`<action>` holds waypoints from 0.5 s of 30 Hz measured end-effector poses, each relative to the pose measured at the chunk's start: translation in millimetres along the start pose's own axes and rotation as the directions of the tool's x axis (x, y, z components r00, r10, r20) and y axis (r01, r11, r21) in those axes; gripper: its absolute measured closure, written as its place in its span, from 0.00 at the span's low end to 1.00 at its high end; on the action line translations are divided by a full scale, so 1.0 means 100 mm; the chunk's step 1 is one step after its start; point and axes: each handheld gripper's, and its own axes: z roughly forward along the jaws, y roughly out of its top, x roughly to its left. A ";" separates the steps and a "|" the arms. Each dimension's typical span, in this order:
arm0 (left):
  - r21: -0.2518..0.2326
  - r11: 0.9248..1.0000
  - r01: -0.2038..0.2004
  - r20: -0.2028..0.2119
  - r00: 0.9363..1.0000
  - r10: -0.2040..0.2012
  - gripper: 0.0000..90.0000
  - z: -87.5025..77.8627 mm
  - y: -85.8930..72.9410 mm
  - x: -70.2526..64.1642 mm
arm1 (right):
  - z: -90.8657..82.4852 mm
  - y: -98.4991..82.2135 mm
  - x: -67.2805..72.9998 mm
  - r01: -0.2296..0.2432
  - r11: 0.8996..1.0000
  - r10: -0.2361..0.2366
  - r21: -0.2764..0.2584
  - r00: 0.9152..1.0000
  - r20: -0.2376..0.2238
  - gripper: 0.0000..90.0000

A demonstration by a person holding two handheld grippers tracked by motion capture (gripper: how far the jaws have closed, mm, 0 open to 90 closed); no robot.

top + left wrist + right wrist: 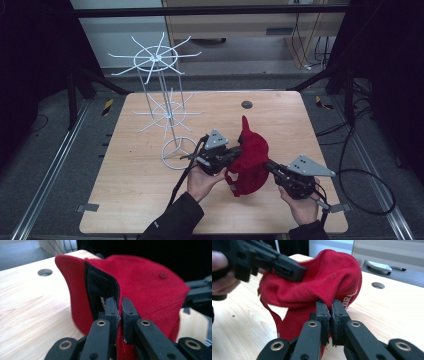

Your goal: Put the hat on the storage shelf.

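Note:
A red cap hangs just above the wooden table, held between both grippers, its brim pointing up and away. My left gripper is shut on the cap's left edge; in the left gripper view its jaws pinch the red cap by the black inner band. My right gripper is shut on the cap's right side; in the right gripper view its jaws clamp a fold of the red cap, and the left gripper grips the other side at upper left.
A white wire display stand with two tiers of radiating hooks rises at the table's back left, its ring base close to my left hand. A round hole sits in the tabletop behind the cap. Cables trail off the right edge.

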 end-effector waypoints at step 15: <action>0.058 0.995 0.084 -0.080 0.994 -0.079 0.94 -0.29 -0.53 0.33 | 0.51 0.31 0.51 0.127 0.987 -0.117 0.101 0.988 -0.102 0.95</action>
